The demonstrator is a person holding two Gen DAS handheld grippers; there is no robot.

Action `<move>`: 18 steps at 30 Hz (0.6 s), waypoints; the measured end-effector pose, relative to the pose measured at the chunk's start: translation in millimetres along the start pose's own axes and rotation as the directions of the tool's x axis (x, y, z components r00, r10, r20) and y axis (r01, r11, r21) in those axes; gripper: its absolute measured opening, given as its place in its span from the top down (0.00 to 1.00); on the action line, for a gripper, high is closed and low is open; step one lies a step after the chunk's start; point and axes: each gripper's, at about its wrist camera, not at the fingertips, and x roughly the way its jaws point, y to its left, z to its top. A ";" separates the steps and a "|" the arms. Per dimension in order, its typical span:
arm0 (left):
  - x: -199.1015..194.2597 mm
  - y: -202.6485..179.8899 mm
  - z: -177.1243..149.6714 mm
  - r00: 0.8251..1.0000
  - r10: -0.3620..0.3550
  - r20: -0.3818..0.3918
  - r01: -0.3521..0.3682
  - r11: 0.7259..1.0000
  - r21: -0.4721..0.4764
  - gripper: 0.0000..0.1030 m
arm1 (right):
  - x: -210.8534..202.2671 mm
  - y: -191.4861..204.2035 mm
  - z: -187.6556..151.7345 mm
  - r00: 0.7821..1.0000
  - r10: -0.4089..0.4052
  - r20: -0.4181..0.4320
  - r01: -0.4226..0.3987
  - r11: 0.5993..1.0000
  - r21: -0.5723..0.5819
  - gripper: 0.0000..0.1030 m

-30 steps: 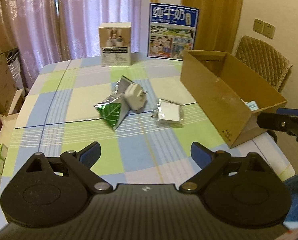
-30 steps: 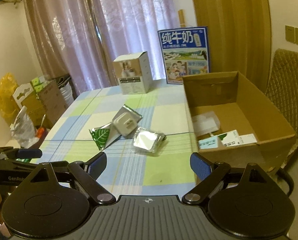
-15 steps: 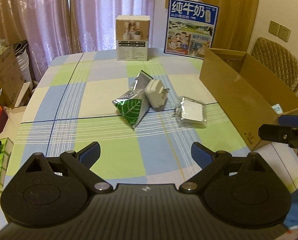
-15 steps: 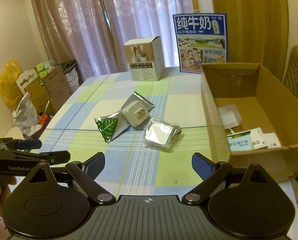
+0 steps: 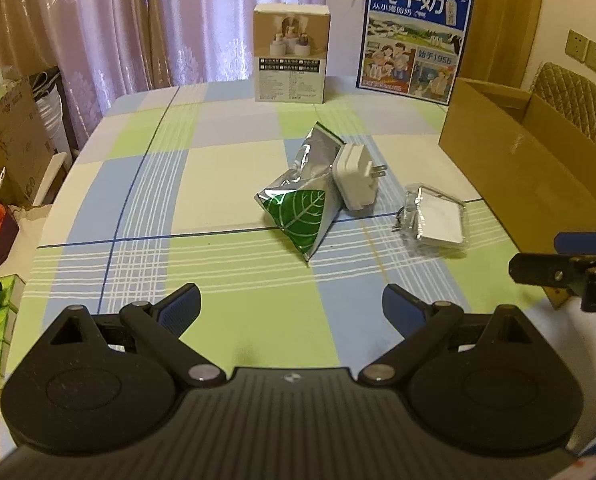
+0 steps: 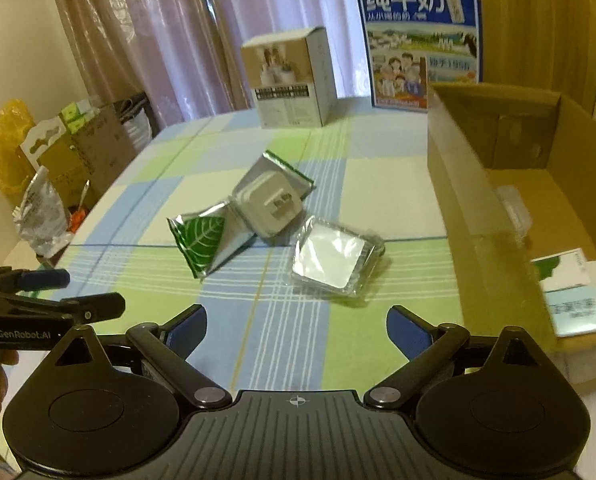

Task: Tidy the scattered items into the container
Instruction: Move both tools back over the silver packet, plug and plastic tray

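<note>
Foil packet [image 6: 334, 262] at my 12 o'clock on tabletop [image 6: 233, 332]. My right hand-held gripper [image 6: 296, 326] opening, nothing between; left hand-held gripper [image 5: 291, 305] spread empty. I'd straddle packet flat, then lift to box [image 6: 494, 216] at 2 o'clock.

You've got a tablecloth [image 5: 225, 208] checked in pale green, blue and cream with thin white and dark blue lines. On it, your silver foil pouch [image 5: 302, 204] shows a green leaf print, the charger [image 5: 354, 180] is plain white, and the wrapped packet [image 6: 334, 260] gleams silver-white. Your cardboard box [image 6: 470, 200] is plain brown. Both grippers show black bodies, blue fingertips [image 6: 406, 330].
</note>
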 end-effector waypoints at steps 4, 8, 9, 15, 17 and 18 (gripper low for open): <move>19.7 3.6 3.5 1.000 0.003 -0.008 -0.003 1.000 -0.004 0.07 | 24.3 -5.4 0.7 1.000 -0.009 -0.026 0.010 1.000 0.025 0.08; 37.5 7.5 9.4 1.000 0.002 -0.005 -0.002 1.000 -0.027 0.07 | 43.7 -9.4 2.8 0.999 -0.021 -0.034 0.022 0.999 0.044 0.08; 41.2 8.3 11.7 1.000 0.003 -0.002 -0.003 0.999 -0.033 0.07 | 48.3 -10.0 3.7 0.999 -0.022 -0.035 0.023 0.999 0.047 0.08; 59.0 12.3 28.9 0.999 0.019 0.026 -0.018 0.998 -0.054 0.07 | 73.5 -14.5 10.0 0.999 -0.039 -0.016 0.040 0.997 0.067 0.07; 63.5 11.3 33.9 0.999 0.026 0.036 -0.025 0.998 -0.051 0.07 | 80.4 -16.9 11.5 0.999 -0.051 -0.005 0.051 0.996 0.075 0.07; 65.6 10.6 35.2 0.999 0.031 0.042 -0.029 0.998 -0.052 0.07 | 83.9 -18.3 12.6 0.998 -0.057 0.000 0.057 0.995 0.081 0.07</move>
